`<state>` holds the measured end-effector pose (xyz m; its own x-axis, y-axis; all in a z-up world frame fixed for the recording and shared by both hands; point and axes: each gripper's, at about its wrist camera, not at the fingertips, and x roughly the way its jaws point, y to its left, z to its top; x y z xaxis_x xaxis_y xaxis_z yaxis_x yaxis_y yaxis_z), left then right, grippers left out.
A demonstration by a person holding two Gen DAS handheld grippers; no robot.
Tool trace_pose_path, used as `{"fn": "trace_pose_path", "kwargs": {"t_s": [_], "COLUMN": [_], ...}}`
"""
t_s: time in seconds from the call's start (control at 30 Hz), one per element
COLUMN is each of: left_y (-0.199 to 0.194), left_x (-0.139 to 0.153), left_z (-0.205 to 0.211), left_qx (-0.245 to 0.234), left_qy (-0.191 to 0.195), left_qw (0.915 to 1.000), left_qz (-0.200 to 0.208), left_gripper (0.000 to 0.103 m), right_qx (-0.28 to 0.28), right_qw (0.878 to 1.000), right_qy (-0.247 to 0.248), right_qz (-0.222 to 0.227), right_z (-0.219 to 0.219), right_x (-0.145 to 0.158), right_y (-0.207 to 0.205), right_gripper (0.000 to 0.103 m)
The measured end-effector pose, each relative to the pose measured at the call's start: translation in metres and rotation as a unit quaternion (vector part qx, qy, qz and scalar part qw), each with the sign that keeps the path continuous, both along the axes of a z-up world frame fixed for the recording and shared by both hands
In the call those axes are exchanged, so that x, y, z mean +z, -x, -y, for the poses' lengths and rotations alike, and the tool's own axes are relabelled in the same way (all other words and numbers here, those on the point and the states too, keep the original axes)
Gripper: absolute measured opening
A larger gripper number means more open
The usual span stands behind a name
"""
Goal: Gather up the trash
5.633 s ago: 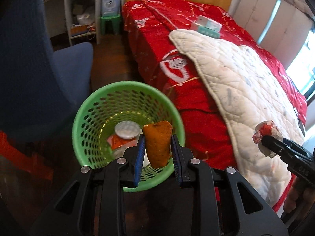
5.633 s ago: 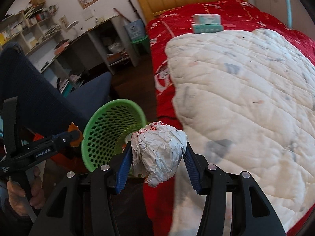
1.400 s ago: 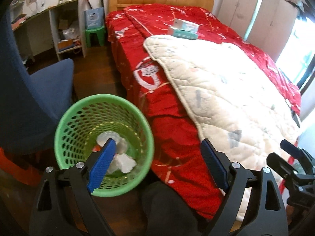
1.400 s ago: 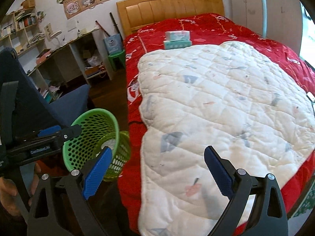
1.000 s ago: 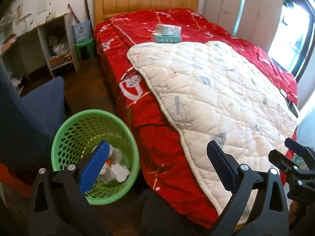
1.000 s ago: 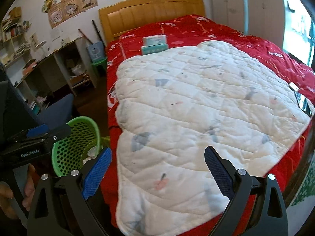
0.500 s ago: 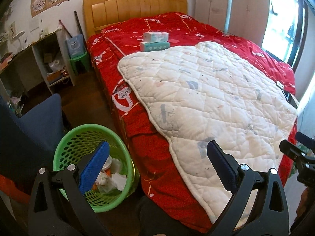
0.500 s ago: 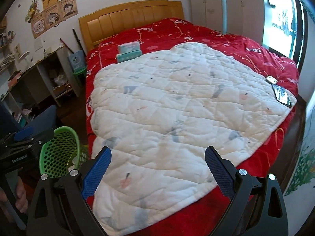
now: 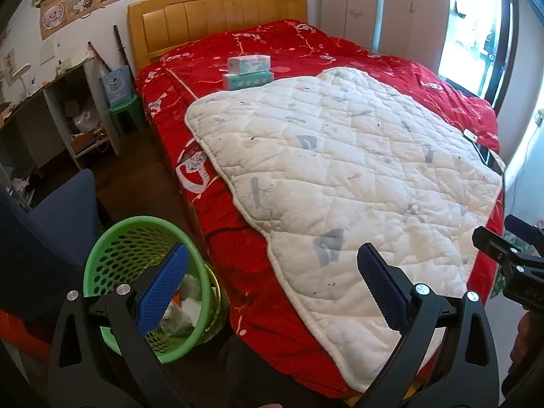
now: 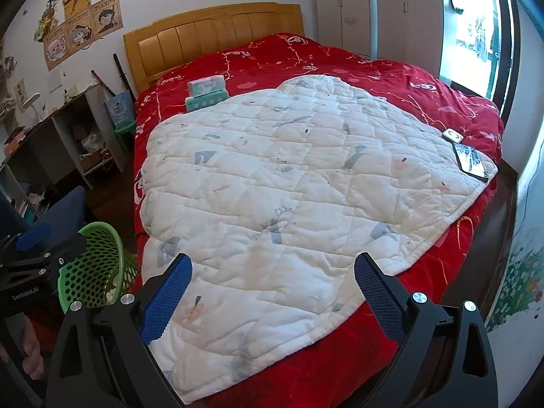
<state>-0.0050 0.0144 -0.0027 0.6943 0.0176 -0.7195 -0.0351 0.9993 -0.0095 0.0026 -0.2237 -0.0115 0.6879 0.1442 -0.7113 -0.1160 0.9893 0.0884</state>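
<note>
Trash (image 9: 185, 301) is sitting in the green basket (image 9: 102, 255) on the floor by the bed's near left corner. Left tongs (image 9: 268, 285) and right tongs (image 10: 270, 287) are both gaping wide, holding nothing. Best to be scanning the quilt (image 10: 289, 183) for leftovers, skipping the phone (image 10: 471, 161) at its right edge. Basket contents are partly hidden by a tong finger.

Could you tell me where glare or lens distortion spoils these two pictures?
Left wrist view: the window is blown out white, and the headboard bows with fisheye curvature. Right wrist view: the window glares likewise, corners darken, yet the white quilt stays sharp and evenly lit.
</note>
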Motion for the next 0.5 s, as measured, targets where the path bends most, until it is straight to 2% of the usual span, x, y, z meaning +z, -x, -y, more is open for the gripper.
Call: {"fn": "trace_pose_path", "kwargs": {"t_s": [0.5], "left_y": [0.003], "left_x": [-0.003], "left_z": [0.019], "left_qx": [-0.018], "left_qy": [-0.005], "left_qw": [0.9998], "left_qz": [-0.003], "left_gripper": [0.098], "right_qx": [-0.014], "right_qw": [1.0], "right_qy": [-0.003], "right_qz": [-0.002], "right_z": [0.01], "right_x": [-0.002], "right_y": [0.0], "right_gripper": [0.093]}}
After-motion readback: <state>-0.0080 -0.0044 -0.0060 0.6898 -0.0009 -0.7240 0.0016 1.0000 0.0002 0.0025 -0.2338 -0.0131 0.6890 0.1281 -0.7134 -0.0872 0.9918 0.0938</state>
